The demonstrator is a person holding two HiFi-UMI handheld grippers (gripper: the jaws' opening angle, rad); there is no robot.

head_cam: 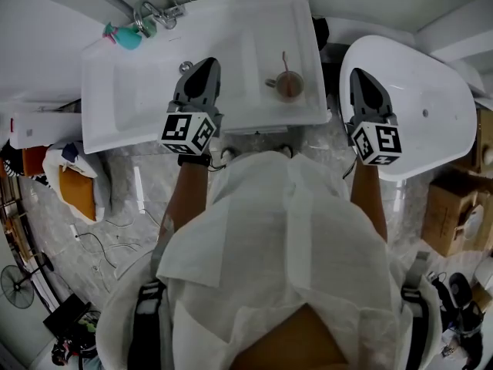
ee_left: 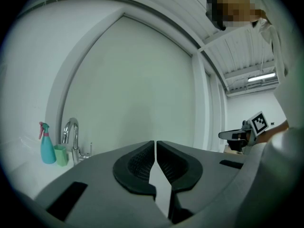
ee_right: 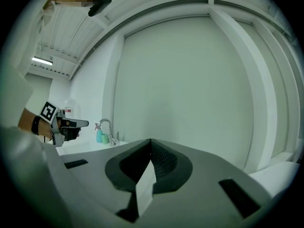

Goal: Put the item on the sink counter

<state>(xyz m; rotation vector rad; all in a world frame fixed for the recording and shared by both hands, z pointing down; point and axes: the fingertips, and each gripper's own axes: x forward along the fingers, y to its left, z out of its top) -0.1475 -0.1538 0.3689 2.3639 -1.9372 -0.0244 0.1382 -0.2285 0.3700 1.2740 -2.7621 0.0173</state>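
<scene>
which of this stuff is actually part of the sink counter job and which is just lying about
Job: brown cup with a stick in it, likely the item, standing on the sink counter; left gripper, shut and empty; right gripper, shut and empty.
Lying about: teal spray bottle, faucet, cardboard box, floor fan.

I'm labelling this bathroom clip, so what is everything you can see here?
sink counter: one, white, top centre
faucet: one, chrome, back left of the counter
spray bottle: one, teal, left of the faucet
small cup: one, green, between bottle and faucet
cup: one, brown, stick inside, on the counter's right part
rounded fixture: one, white, right of the counter
box: one, brown, floor at right
left gripper: dark, shut, empty, over the counter
right gripper: dark, shut, empty, over the fixture
</scene>
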